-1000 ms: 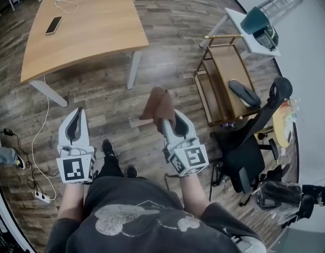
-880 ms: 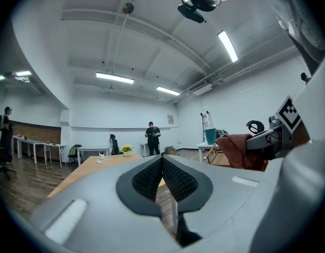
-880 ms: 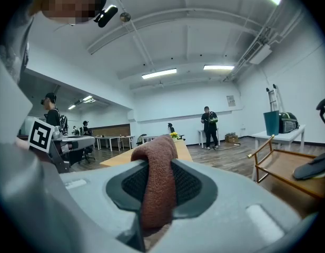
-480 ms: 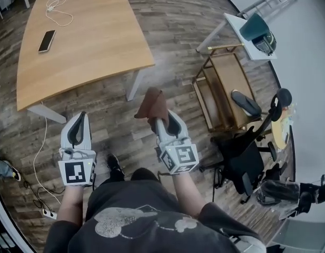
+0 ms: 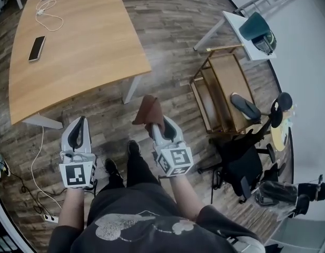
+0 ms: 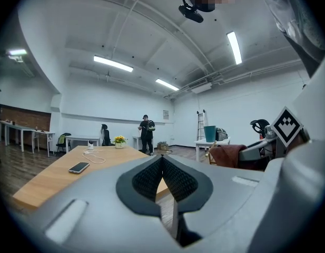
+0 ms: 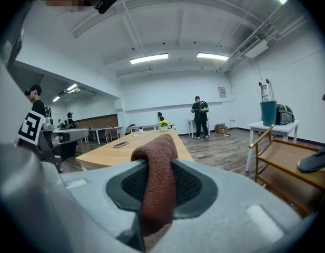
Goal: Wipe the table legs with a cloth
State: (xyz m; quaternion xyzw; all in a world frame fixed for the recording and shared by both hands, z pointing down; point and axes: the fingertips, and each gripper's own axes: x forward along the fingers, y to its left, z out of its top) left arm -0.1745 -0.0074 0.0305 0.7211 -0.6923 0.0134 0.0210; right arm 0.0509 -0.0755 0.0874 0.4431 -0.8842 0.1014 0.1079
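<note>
My right gripper (image 5: 154, 124) is shut on a brown cloth (image 5: 148, 110), which sticks up between its jaws (image 7: 154, 186). It hangs over the floor just in front of the wooden table (image 5: 72, 41), near the table's white leg (image 5: 131, 87). A second white leg (image 5: 42, 122) shows at the left corner. My left gripper (image 5: 79, 129) is shut with nothing in it (image 6: 162, 165), level with the table's near edge. The table top fills the middle of both gripper views.
A phone (image 5: 36, 47) and a white cable (image 5: 48, 12) lie on the table. A brass-framed cart (image 5: 223, 86) and a black office chair (image 5: 246, 157) stand at the right. Cables and a power strip (image 5: 49, 216) lie on the floor at left. People stand far across the room (image 7: 200, 117).
The view has moved towards the table, so both grippers and the cloth sit closer to its near edge. My feet have stepped forward. Neither gripper's grip has changed.
</note>
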